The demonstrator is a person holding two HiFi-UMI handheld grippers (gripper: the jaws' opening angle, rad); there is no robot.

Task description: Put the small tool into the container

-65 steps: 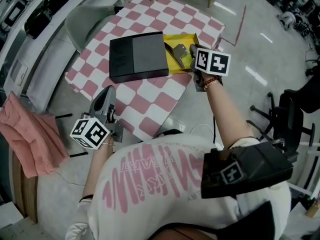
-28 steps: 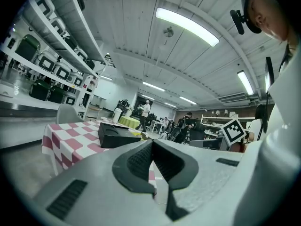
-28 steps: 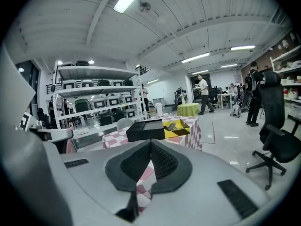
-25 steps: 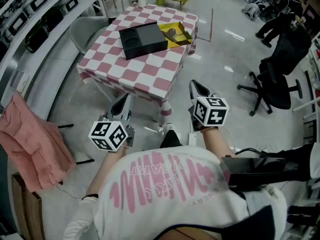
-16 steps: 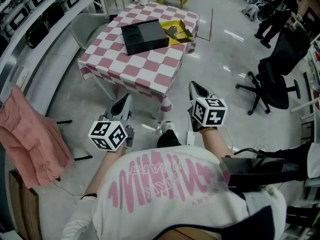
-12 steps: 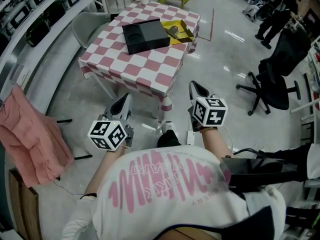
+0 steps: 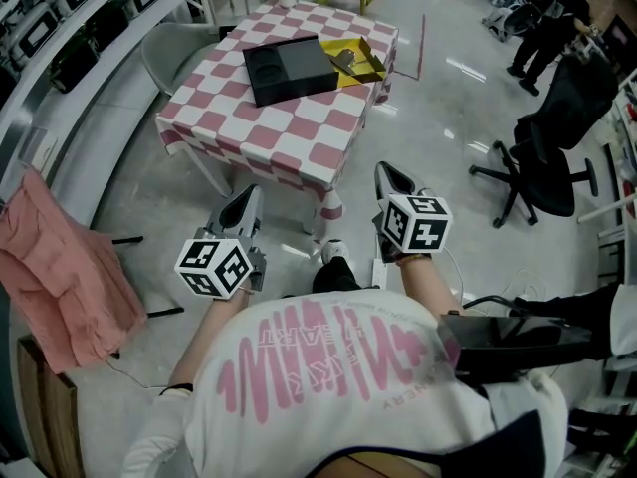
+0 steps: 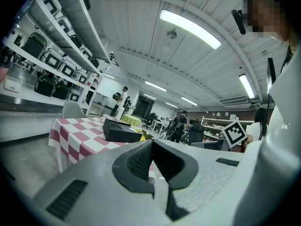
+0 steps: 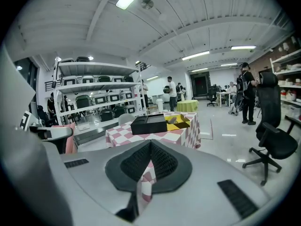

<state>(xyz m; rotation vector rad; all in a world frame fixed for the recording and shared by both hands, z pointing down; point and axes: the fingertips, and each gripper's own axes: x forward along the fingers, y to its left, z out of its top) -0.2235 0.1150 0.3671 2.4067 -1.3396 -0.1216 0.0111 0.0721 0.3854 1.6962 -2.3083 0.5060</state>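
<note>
- The left hand-held gripper hangs low over the grey floor, well apart from the counter. In its own view the left hand-held gripper has its dark ribbed pads pressed together at the tips, with nothing between them.
- The right hand-held gripper is level with the left one, just off the counter's near right corner. In its own view the right hand-held gripper is also pressed together and empty – only the checked cloth shows past the tips.
- The yellow container sits open at the counter's far right corner, by the right edge.
- The small tool, a grey metal piece, lies inside that container, towards its left side; the right gripper view shows it there too, low between the yellow walls.
- A black box lies flat just left of the container, touching or nearly touching it – which of the two I cannot tell.
- The near half of the counter shows only its pink-and-white checked cloth.
- A black office chair stands on the floor well to the right, a grey chair stands at the counter's left edge, and a pink cloth is draped at the far left.
</note>
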